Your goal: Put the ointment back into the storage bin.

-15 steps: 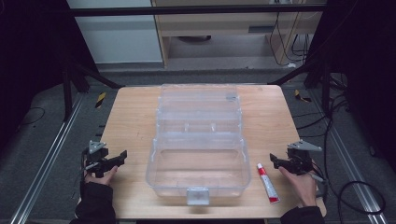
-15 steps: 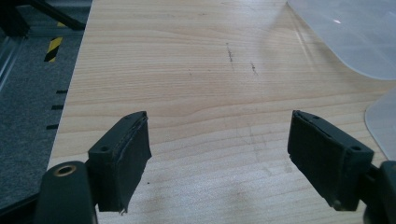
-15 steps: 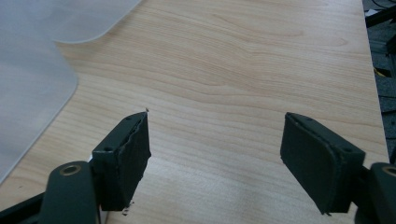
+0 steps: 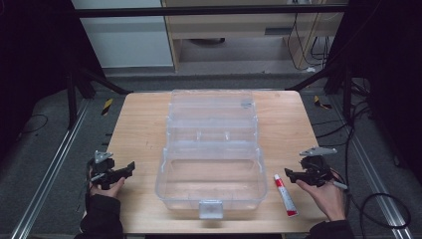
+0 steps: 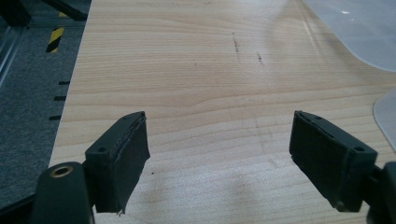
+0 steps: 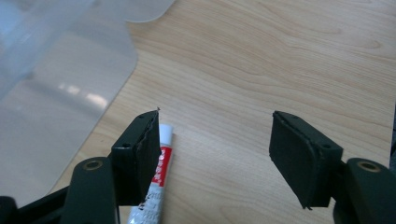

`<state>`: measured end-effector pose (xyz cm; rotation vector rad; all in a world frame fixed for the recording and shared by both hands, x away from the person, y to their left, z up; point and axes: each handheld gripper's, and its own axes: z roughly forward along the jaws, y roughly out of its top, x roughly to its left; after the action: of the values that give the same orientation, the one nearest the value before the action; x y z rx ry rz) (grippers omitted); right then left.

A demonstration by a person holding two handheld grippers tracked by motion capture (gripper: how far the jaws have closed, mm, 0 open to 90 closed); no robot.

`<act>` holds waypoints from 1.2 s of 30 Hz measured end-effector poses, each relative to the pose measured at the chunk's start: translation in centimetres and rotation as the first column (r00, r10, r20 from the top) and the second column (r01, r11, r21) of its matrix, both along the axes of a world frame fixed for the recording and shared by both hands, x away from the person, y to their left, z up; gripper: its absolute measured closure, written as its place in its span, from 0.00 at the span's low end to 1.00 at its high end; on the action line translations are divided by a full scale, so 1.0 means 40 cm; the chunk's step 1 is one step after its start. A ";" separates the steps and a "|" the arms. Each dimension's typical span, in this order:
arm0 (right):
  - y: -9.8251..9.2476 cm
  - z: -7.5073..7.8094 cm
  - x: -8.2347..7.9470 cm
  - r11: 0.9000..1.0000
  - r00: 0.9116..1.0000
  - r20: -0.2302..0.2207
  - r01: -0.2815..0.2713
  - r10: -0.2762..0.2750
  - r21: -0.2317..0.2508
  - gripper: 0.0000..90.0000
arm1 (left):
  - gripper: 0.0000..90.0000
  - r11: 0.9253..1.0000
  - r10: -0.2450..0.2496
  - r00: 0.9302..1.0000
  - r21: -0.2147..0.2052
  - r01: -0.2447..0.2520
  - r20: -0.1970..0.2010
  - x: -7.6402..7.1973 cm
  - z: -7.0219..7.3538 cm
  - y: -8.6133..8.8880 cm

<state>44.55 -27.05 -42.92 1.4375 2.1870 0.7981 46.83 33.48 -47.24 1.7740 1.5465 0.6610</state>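
Clear plastic organiser box [image 4: 211, 164] sits mid-table, lid thrown open toward the far edge, tiered trays stepped up behind the deep front bin. Front bin looks empty as far as the high view shows. Grey latch [image 4: 210, 209] hangs at the near wall, just at the table's front edge.

Small white tube w/ red band and red end [image 4: 285, 195] lies flat on the wood just right of the box's near-right corner, not touching it, long axis running roughly front to back. In the right gripper view the same tube [image 6: 156, 182] pokes out from behind your left-hand jaw, cap end hidden; printing too blurred to read.

Your right gripper [image 4: 298, 174] is near the table's right edge, just right of the tube, pointing left toward the box. Jaws spread wide, nothing between them, bare wood in the gap [image 6: 215, 154]. Box's clear wall [image 6: 56, 88] fills the upper left of that view.

Your left gripper [image 4: 122, 171] is near the table's left edge, pointing right toward the box, well apart from it. Jaws wide open too, holding nothing [image 5: 219, 158]. Box edge [image 5: 364, 32] shows at the upper right of that view.

Table [image 4: 144, 129] is light wood grain, a few faint scuffs [image 5: 236, 44]. Grey floor w/ black frame legs around; yellow-black tape strips [image 4: 107, 106] on the floor to the left, another to the right [image 4: 322, 103].
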 end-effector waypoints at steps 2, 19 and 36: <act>0.004 0.009 -0.001 1.000 1.000 -0.016 -0.010 0.010 0.000 0.38 | 0.21 1.000 0.000 1.000 0.001 0.000 -0.001 0.000 0.000 0.000; 0.073 0.032 0.009 0.994 0.975 -0.201 -0.099 0.090 -0.035 0.48 | 0.20 1.000 0.001 1.000 0.014 -0.001 0.002 -0.002 0.003 0.000; 0.113 -0.022 0.027 0.987 0.932 -0.354 -0.125 0.081 -0.102 0.59 | 0.21 0.999 -0.007 1.000 0.031 0.007 -0.010 -0.001 0.001 -0.003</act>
<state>45.62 -22.54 -43.78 1.5053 2.5436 0.4543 46.79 33.36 -47.22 1.8076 1.5439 0.6774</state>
